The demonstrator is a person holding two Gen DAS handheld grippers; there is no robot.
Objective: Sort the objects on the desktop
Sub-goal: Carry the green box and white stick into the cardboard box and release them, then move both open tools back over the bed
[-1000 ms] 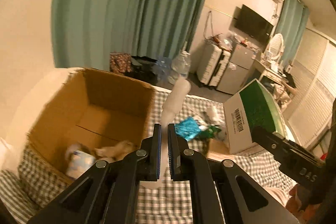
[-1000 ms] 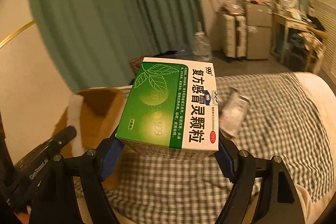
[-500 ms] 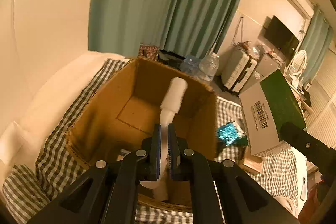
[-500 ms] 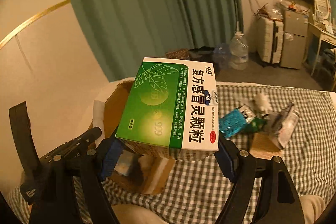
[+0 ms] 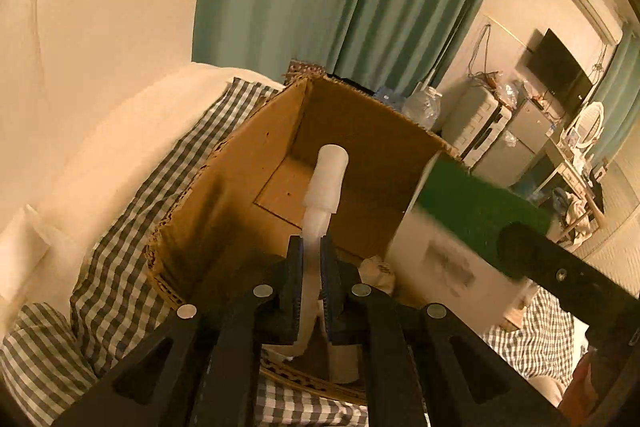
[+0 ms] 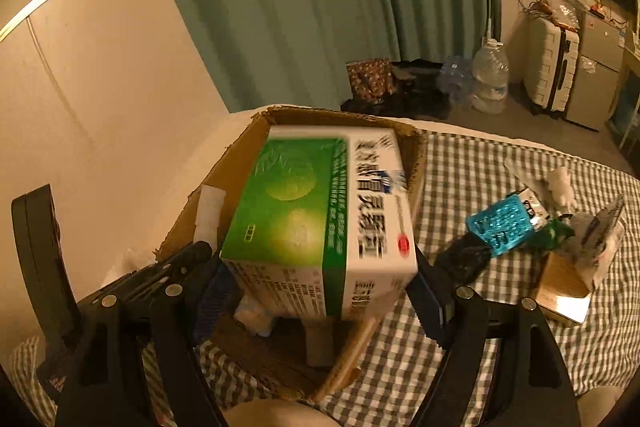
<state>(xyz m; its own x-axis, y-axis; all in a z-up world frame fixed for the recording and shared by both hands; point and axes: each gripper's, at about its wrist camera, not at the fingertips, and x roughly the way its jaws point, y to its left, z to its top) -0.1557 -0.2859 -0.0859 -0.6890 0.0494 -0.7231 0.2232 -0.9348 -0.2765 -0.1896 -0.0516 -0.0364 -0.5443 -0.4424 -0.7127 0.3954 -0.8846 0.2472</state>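
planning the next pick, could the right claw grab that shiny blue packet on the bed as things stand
Probably not yet: the right claw is full with the green and white box over the cardboard box. The blue packet itself lies uncovered.

A: How is the left tool (image 5: pixel 311 259) standing?

B: It points steeply down and forward. Its two blue-padded fingers (image 5: pixel 295 267) are nearly together and just easing apart, with a thin white tube (image 5: pixel 322 195) in the narrow gap between them.

A: And the right tool (image 6: pixel 320 291)?

B: It also tilts downward, with its jaws spread wide. The blue pads (image 6: pixel 212 297) sit at both sides of a green and white box (image 6: pixel 320 211); the box is blurred, so contact at the pads is hard to judge. From the left camera, one black finger (image 5: pixel 560 275) of the right tool crosses at the right edge.
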